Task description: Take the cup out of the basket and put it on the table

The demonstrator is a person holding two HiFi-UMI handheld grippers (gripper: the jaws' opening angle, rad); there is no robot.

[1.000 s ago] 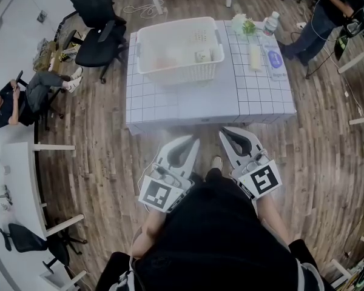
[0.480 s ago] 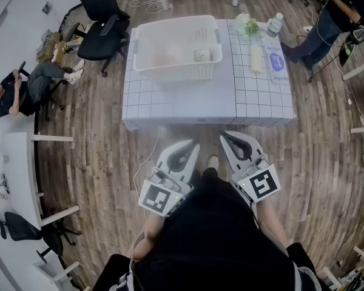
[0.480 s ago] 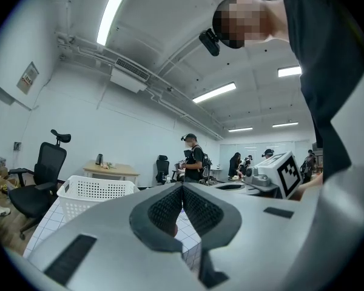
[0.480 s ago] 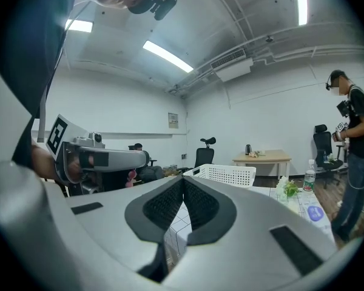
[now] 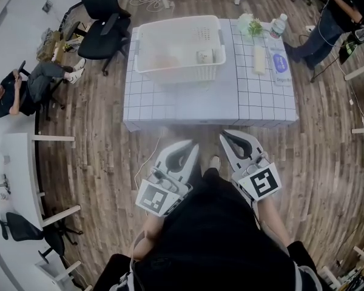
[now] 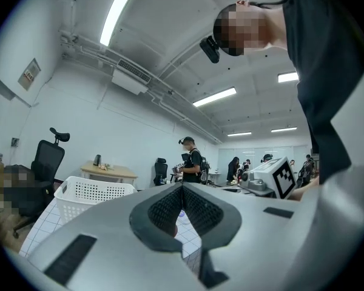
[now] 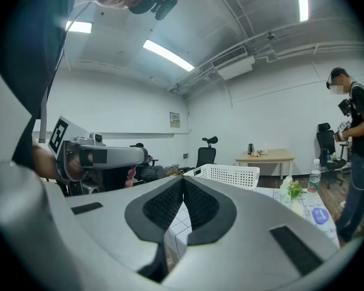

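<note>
- The cup [image 5: 204, 56] looks small, so I think it is light and easy to lift with one tool.
- It is likely stiff, not squishy. Its side may be smooth, so it could slip if the squeeze is too soft.
- If it is thin, a hard squeeze could crack or bend it. A gentle, firm hold seems best.
- A good place to hold it would be around its body, or with one jaw inside the rim and one outside.
- The tool has to come down from above, because the walls of the basket [image 5: 176, 73] stand all around the cup.
- The cup is pale, almost white, with some grey on it. It is too small here to tell if it stands up or lies on its side.
- It sits inside the white basket, on the bottom, near the right wall. The basket has little holes in its walls.
- The basket stands on the far part of the white bench [image 5: 200, 105], which has a grid of squares.
- The left tool [image 5: 192, 144] has its jaws pressed together, with nothing between them.
- The right tool [image 5: 226, 134] has its jaws pressed together too, and it holds nothing.
- Both tools hang over the floor on the near side of the bench, well apart from the cup.
</note>
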